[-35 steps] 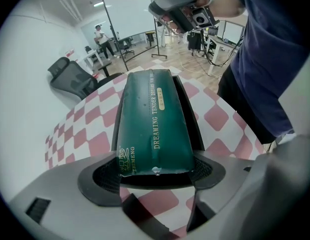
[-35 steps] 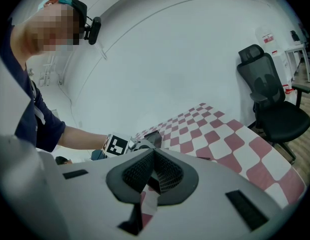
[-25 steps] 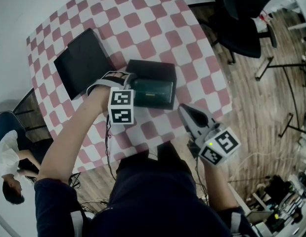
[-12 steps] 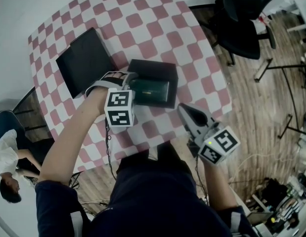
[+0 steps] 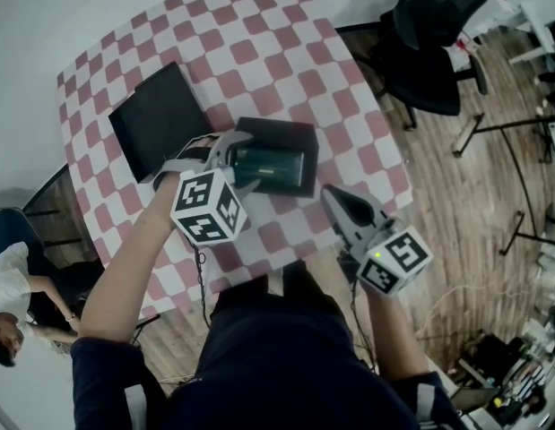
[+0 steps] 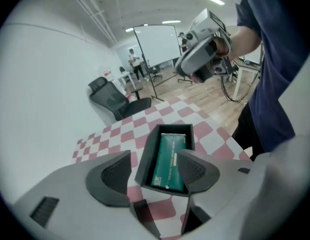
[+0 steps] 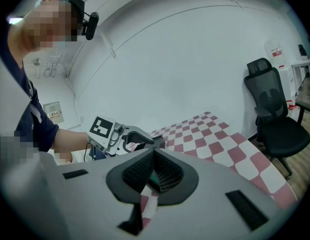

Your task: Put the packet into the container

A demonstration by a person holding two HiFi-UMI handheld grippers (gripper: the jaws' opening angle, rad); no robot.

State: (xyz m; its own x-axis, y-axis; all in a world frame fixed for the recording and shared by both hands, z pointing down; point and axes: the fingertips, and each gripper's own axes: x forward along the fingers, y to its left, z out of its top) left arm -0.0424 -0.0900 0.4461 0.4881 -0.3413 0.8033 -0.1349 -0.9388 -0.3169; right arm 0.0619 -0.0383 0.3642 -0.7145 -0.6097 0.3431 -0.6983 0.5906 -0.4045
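Head view: left tongs, closing empty, have backed off the packet.

Table w/ red-white check cloth. Open black container sits on it just ahead of left gripper's closing jaws, seen btwn them, ungripped. Flat black slab lies on cloth, left of those jaws.

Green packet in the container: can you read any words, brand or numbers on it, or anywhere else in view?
Green packet in the container: pale print along it, too blurred to read.
Marker cubes: square patterns only, no words.
Wall notice: too small to read.
Red-and-white wall sign: too small to read.
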